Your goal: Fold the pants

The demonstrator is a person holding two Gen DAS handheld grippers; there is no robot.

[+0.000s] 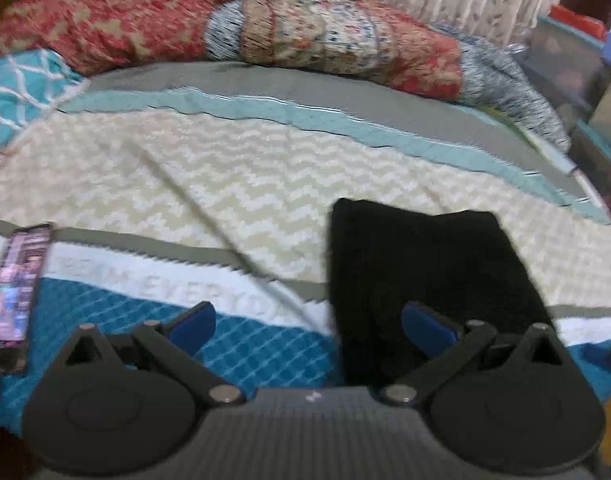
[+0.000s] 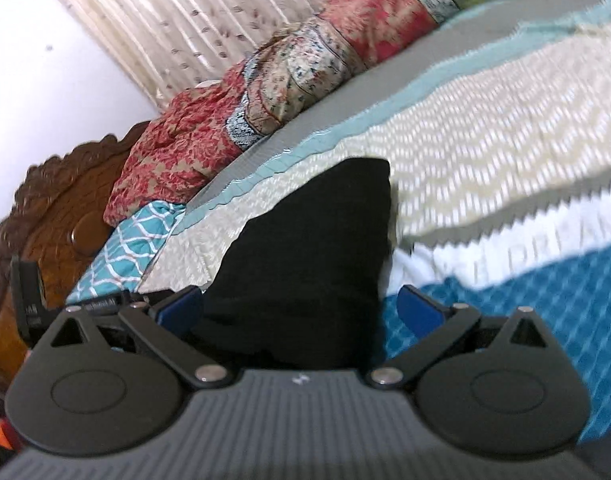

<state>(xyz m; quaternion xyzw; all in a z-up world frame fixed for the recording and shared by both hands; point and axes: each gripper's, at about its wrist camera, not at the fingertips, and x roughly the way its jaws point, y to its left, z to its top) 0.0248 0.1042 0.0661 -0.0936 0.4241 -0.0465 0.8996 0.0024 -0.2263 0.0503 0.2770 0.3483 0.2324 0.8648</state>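
Hovering over the bed (image 1: 233,184), the left gripper (image 1: 309,326) has its jaws spread wide and empty; the black pants (image 1: 421,272) lie folded on the bedspread, apparently released. From the right wrist, the right gripper (image 2: 301,312) likewise gapes open around the pants' (image 2: 305,248) near edge, gripping nothing.

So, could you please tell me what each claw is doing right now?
Left claw: open, holding nothing.
Right claw: open, astride the black pants, not gripping.
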